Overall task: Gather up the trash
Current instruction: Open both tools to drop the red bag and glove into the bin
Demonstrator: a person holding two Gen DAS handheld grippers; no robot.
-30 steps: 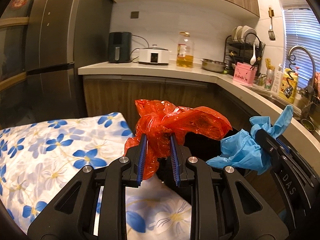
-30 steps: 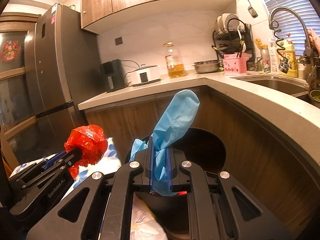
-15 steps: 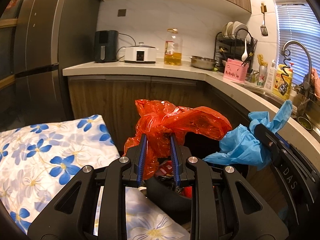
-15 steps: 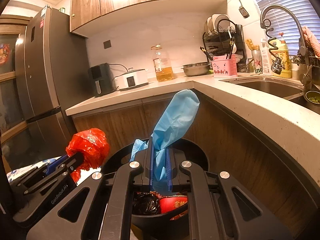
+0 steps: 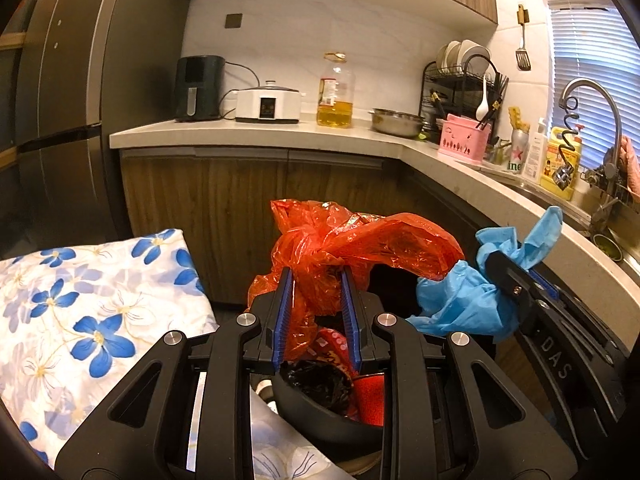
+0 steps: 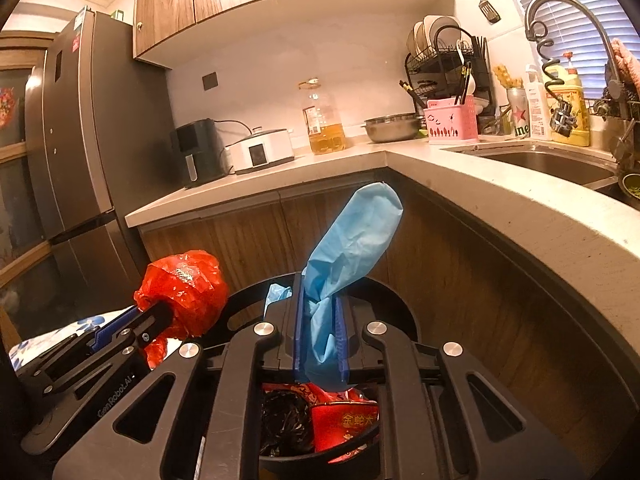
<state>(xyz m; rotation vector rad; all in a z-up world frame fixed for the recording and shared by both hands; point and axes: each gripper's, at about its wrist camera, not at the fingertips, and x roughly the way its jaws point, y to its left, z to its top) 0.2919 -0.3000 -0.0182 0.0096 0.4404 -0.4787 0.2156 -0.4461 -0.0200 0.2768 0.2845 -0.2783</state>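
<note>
My left gripper [image 5: 315, 312] is shut on a crumpled red plastic bag [image 5: 352, 244], held above a round black bin [image 5: 320, 412]. My right gripper [image 6: 320, 332] is shut on a crumpled blue glove [image 6: 352, 240], held above the same bin [image 6: 392, 300]. The bin holds black plastic [image 6: 284, 420] and red packaging [image 6: 344, 420]. In the left wrist view the right gripper [image 5: 516, 280] with the blue glove [image 5: 460, 300] sits to the right. In the right wrist view the left gripper [image 6: 152, 316] with the red bag [image 6: 184, 292] sits to the left.
A cloth with blue flowers [image 5: 80, 304] lies left of the bin. Wooden cabinets [image 5: 224, 208] under a pale L-shaped counter [image 5: 280, 136] stand just behind it. The counter carries appliances, an oil bottle [image 5: 336, 96], a dish rack and a sink [image 6: 552, 160]. A fridge [image 6: 68, 140] stands at the left.
Both grippers have moved forward over the bin, still holding the red bag and the blue glove. The bin's contents have come into view beneath them.
</note>
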